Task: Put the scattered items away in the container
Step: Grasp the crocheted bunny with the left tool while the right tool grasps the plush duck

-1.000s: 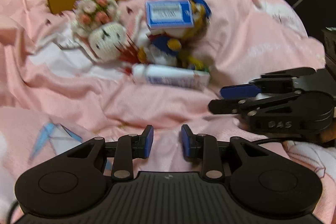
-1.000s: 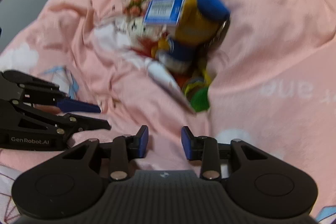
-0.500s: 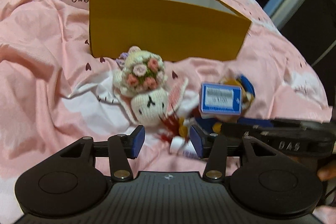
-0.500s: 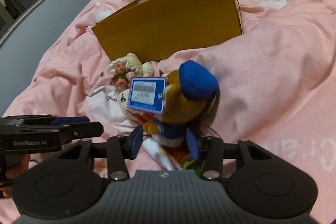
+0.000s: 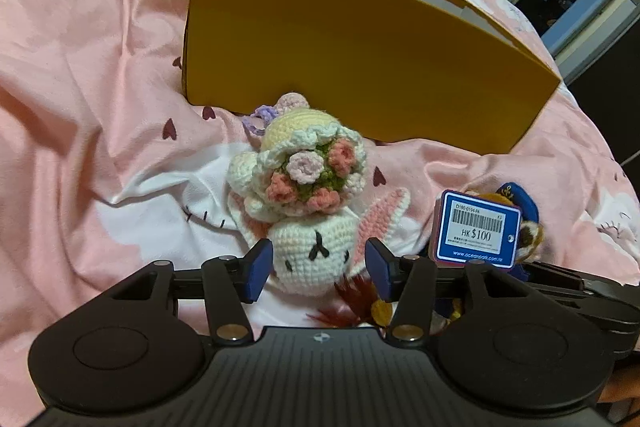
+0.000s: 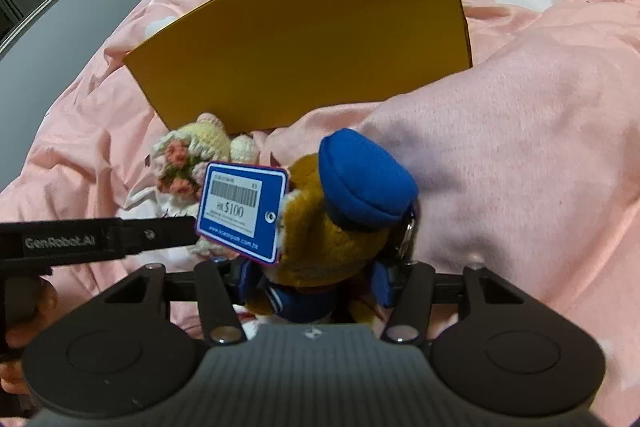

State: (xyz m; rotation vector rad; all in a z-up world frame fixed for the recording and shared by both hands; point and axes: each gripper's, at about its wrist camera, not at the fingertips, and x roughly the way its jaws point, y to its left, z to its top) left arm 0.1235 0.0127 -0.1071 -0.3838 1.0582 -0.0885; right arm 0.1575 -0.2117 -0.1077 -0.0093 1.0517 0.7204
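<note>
— Both grippers have been brought closer to the pile since the earlier frames, and the toys are now framed between the fingers. How is the left gripper [image 5: 318,269] set?

— It is held wide apart, with the head of the crocheted bunny [image 5: 308,223] seen between its blue pads [image 5: 258,269]. Whether the pads are touching the yarn cannot be told. A bouquet of knitted roses is carried on the bunny, which is laid on the pink bedsheet [image 5: 88,67].

— And the right gripper [image 6: 310,283]?

— Its fingers are spread on either side of the brown plush with the blue cap [image 6: 344,227]. The toy's body is flanked by both pads, but a firm hold cannot be confirmed, so the gripper is read as open around it. A blue price tag [image 6: 242,213] marked HK $100 is attached to the plush and is stood up at its left.

— Where is the container?

— The yellow box [image 5: 360,67] is placed just behind the toys, its top open and a pale inner wall shown in the left view. The bunny is lain just in front of its near wall. The plush is found right of the bunny, beside a raised fold of the sheet. The left tool's black body is seen crossing the right view.
</note>
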